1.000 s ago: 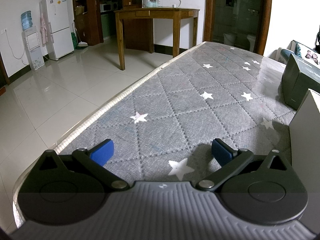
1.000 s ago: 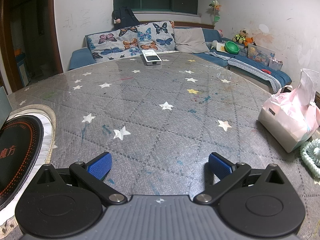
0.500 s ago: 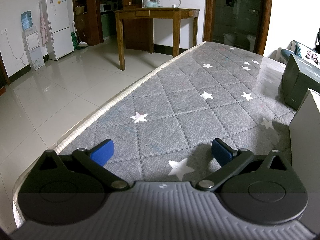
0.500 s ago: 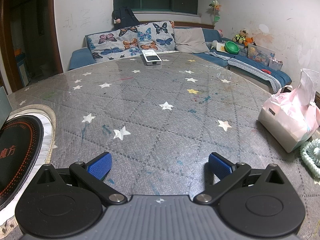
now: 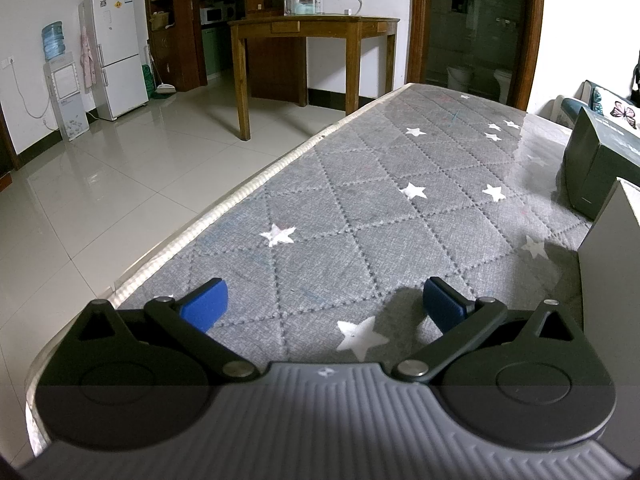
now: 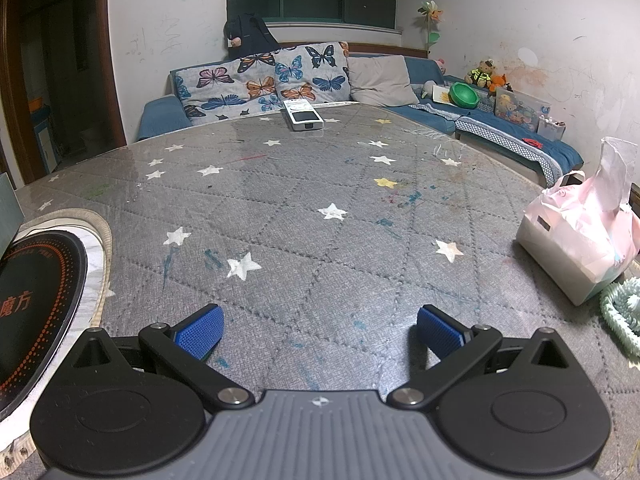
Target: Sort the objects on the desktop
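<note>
My left gripper point(image 5: 323, 308) stands open low over the grey star-patterned table cover point(image 5: 400, 216), nothing between its blue pads. At the right edge of the left wrist view are a dark green box point(image 5: 600, 168) and a pale box point(image 5: 612, 264) close to the right finger. My right gripper point(image 6: 319, 330) is open and holds nothing. Ahead of it, at the far table edge, lies a white remote-like device point(image 6: 303, 115). A pink tissue pack point(image 6: 580, 248) and a mint knitted item point(image 6: 622, 312) sit at the right. A black round induction cooker point(image 6: 36, 300) is at the left.
The table's left edge point(image 5: 192, 236) drops to a tiled floor with a wooden desk point(image 5: 312, 56) and a fridge point(image 5: 116, 48) beyond. A sofa with butterfly cushions point(image 6: 272, 80) and toys point(image 6: 488, 76) lies behind the table in the right wrist view.
</note>
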